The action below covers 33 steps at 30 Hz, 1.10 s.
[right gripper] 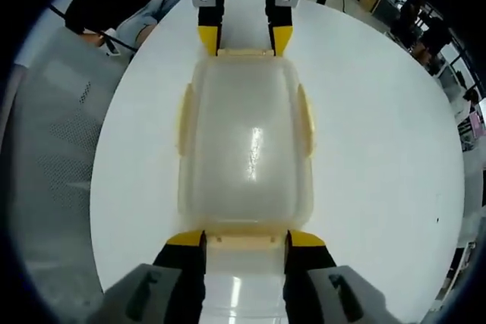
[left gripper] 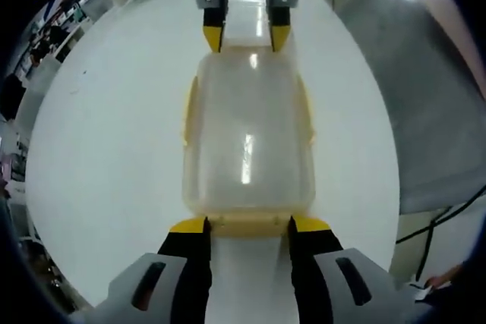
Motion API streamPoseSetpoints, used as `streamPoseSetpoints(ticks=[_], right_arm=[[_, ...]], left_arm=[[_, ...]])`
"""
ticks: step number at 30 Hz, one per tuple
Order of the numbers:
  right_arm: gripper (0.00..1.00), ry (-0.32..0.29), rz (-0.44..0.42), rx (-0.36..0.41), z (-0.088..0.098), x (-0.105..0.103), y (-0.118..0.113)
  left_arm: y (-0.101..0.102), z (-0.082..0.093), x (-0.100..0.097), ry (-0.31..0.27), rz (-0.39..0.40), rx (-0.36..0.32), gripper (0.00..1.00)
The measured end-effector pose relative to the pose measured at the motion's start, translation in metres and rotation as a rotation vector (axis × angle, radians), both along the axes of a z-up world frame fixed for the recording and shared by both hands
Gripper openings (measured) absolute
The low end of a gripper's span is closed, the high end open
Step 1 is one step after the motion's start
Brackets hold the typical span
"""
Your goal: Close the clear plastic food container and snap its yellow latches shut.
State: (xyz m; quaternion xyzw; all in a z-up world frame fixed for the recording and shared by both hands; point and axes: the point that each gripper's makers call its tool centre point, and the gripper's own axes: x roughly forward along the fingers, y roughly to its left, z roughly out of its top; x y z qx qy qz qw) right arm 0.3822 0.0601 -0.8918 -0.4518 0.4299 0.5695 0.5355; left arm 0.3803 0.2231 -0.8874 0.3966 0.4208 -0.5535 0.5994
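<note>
Container: we see the clear plastic food container (left gripper: 249,138) lid-down at the middle of the round white table (left gripper: 106,134), yellow latches (left gripper: 187,111) at its 3 and 9 o'clock sides.
Left gripper (left gripper: 248,224): jaws held wide, tips touching the near end latch (left gripper: 248,223) at 6 o'clock.
Right gripper (right gripper: 244,238): jaws equally wide, at the opposite end latch (right gripper: 243,237).
Room: bare tabletop all round; table edge well apart.

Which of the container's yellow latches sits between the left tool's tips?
The end latch at the bottom of the left gripper view, flanked by the left tool. The opposite end latch sits at the right tool; the two long-side latches have no tool at them.
</note>
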Motion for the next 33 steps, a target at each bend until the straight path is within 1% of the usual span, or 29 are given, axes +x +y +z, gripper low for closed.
streamPoseSetpoints(ticks=[5,9,11,16,19,23,27,30,33], right_arm=[[0.37,0.003,0.002,0.039,0.001,0.0,0.001],[0.37,0.002,0.005,0.043,0.0,0.001,0.002],[0.37,0.028,-0.004,0.042,0.002,0.0,0.003],[0.37,0.02,0.005,0.054,0.011,0.0,0.006],[0.37,0.011,0.011,0.057,0.016,0.0,0.006],[0.37,0.013,0.01,0.066,0.025,-0.003,0.006],[0.37,0.015,0.014,0.078,0.038,-0.003,0.006],[0.37,0.01,0.016,0.089,0.049,-0.003,0.005],[0.37,0.006,0.02,0.092,0.054,-0.004,0.003]], left_arm=[[0.001,0.0,0.003,0.003,-0.004,0.003,0.38],[0.001,0.0,0.003,0.002,-0.009,0.015,0.37],[0.001,0.001,0.003,0.004,-0.009,0.019,0.37],[0.004,0.003,0.003,-0.006,-0.017,0.048,0.37],[0.005,0.011,0.003,-0.012,-0.016,0.041,0.37],[0.005,0.019,0.0,-0.014,-0.024,0.054,0.37],[0.005,0.031,-0.001,-0.009,-0.012,0.042,0.37],[0.003,0.041,-0.001,-0.019,-0.005,0.038,0.37],[0.001,0.049,-0.003,-0.021,-0.003,0.038,0.37]])
